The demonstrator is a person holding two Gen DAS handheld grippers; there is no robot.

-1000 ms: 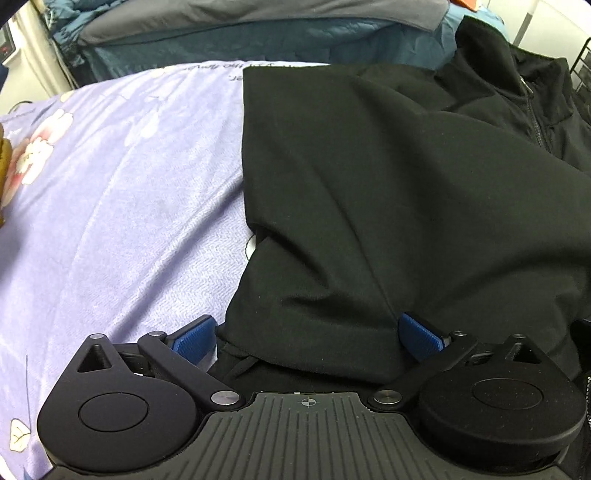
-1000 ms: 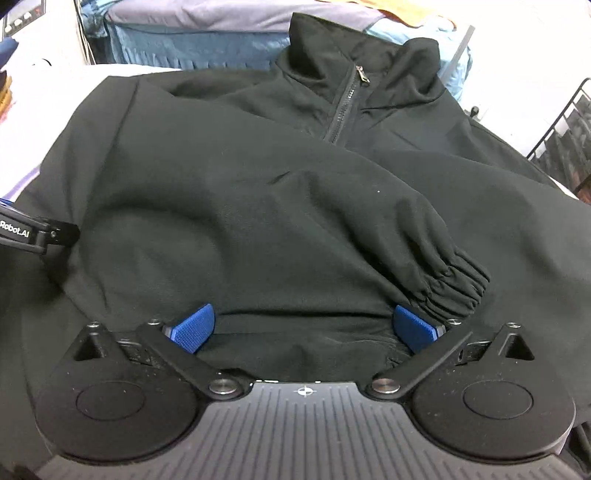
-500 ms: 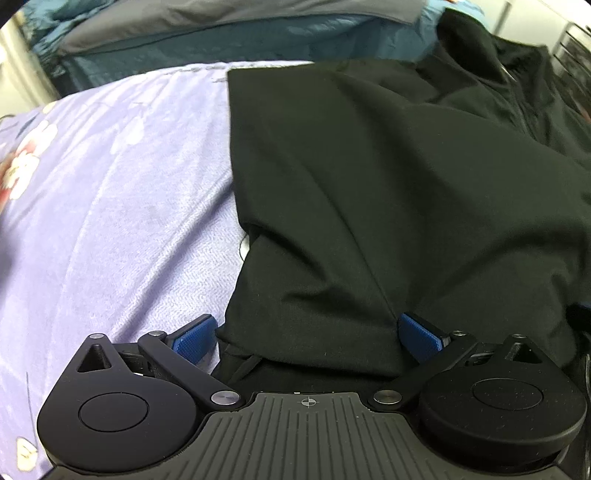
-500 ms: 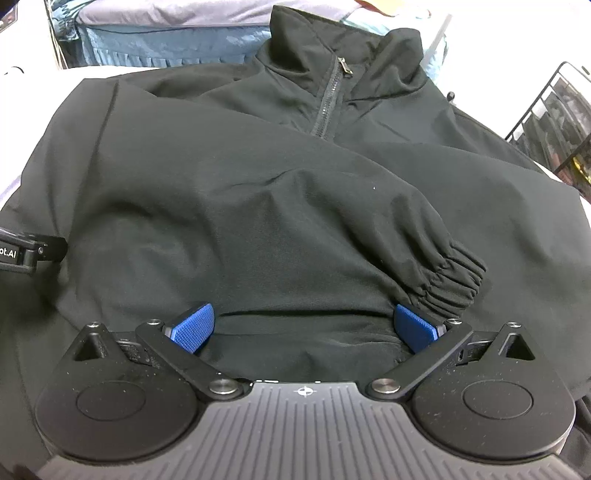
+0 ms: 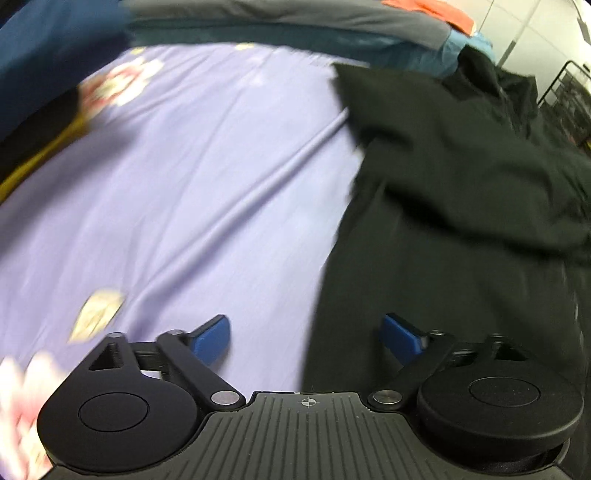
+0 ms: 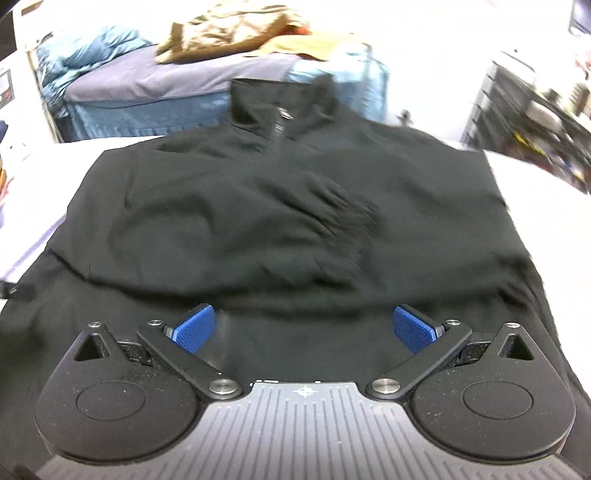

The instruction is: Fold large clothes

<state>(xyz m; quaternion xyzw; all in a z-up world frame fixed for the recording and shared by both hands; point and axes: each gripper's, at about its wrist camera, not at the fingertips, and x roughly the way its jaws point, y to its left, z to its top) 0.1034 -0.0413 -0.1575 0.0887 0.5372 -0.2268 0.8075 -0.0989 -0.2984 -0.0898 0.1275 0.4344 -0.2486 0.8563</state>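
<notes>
On lilac sheet (image 5: 177,192), rumpled black jacket (image 6: 295,206)

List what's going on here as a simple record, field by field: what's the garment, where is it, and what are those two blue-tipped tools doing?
garment: black jacket, zip collar at the far end
sleeve: elastic cuff lies folded across the front
surface: purple floral bedsheet
left gripper: open, over the jacket's edge, holding nothing
right gripper: open, above the jacket's near hem
image: both views motion-blurred

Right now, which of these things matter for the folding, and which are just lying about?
For the job:
black jacket
left gripper
right gripper
purple bedsheet, the folding surface

Lying about:
brown garment
blue bedding
wire rack
</notes>
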